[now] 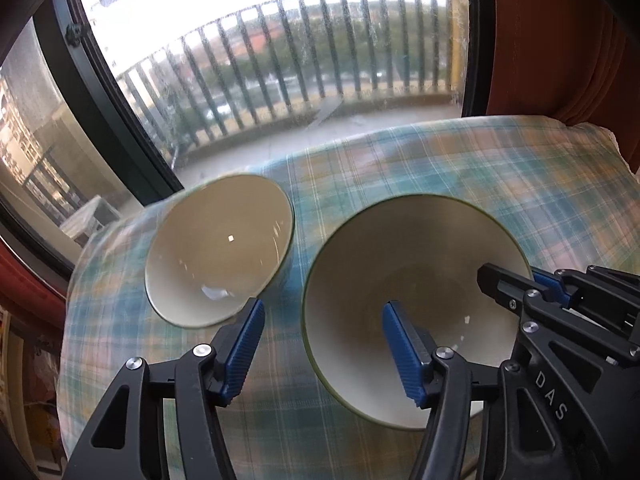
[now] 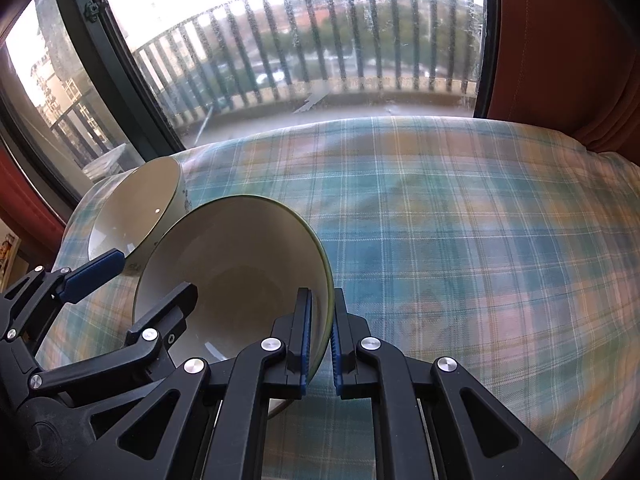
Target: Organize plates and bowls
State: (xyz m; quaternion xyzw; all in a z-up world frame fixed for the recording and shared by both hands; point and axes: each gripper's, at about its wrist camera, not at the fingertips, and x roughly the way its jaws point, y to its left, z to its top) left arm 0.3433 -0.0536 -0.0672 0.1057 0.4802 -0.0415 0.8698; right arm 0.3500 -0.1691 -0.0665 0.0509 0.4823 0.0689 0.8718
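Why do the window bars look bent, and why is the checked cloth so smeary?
Left wrist view: the fisheye lens bows the balcony railing; bright sky washes out the top; the plaid tablecloth is motion-blurred, and the smaller cream ceramic bowl shows glints. Right wrist view: same curving, blurred plaid, while the right gripper clamping the larger green-rimmed cream bowl stays sharp.

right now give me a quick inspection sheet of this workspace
surface: plaid tablecloth covers the table
job's things: two cream bowls; near bowl held at its rim, far bowl beside it
clutter: nothing seen
grippers: right gripper shut on the near bowl's rim; left gripper open, one of its fingers inside the near bowl
cables: nothing seen
surroundings: window onto a balcony railing; orange curtain at the right
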